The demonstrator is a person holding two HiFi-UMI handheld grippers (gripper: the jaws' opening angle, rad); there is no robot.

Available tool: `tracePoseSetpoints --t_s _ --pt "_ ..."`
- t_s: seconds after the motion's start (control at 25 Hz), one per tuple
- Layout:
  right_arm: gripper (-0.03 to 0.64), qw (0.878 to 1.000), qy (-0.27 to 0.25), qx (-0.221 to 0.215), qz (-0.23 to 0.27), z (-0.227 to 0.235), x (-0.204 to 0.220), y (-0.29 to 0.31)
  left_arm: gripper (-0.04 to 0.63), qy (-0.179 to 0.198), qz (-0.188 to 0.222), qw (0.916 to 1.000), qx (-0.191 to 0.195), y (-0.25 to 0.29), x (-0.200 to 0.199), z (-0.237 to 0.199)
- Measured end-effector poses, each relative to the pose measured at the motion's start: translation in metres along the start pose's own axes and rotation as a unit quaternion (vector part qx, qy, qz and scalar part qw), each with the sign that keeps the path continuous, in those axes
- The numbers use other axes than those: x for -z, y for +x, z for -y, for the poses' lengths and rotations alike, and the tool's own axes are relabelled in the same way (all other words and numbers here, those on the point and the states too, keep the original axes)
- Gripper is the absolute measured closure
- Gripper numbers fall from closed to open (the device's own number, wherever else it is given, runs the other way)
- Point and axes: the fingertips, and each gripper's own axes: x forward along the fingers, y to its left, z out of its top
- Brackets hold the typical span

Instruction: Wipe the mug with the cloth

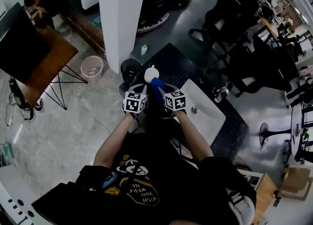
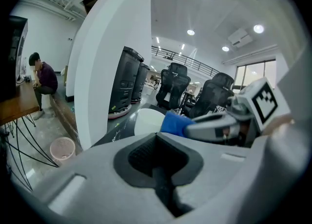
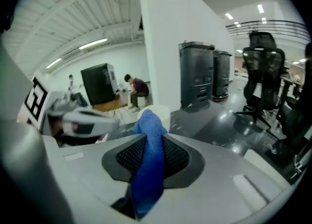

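A blue fabric cloth [image 3: 150, 169] is grasped between the jaws of the right gripper [image 3: 149, 142]. Its free end is laid against the side of a round white mug [image 1: 151, 74], which is seen over a dark glossy desk [image 1: 168, 57]. The jaws of the left gripper [image 2: 157, 145] are clenched together, with the mug just beyond them.

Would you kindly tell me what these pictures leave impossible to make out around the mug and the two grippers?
- Handle of the mug: too small in the head view. The left gripper, jaws shut, covers it in its own view, so a grip is unconfirmed.
- Contact of the cloth with the mug: in the right gripper view, the cloth held by the right gripper bulges over it.
- Base of the mug: gripper bodies hide it in every view.
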Motion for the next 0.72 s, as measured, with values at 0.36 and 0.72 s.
tracePoseSetpoints --t_s 0.36,0.72 --pt "0.52 0.998 -0.043 -0.015 -0.041 -0.019 0.009 0.021 0.592 0.009 0.009 0.9999 0.007 -0.001 -0.008 0.005" --pt "0.522 0.998 0.005 0.032 0.052 0.01 -0.036 -0.006 0.592 -0.002 0.009 0.9999 0.005 -0.004 -0.005 0.002"
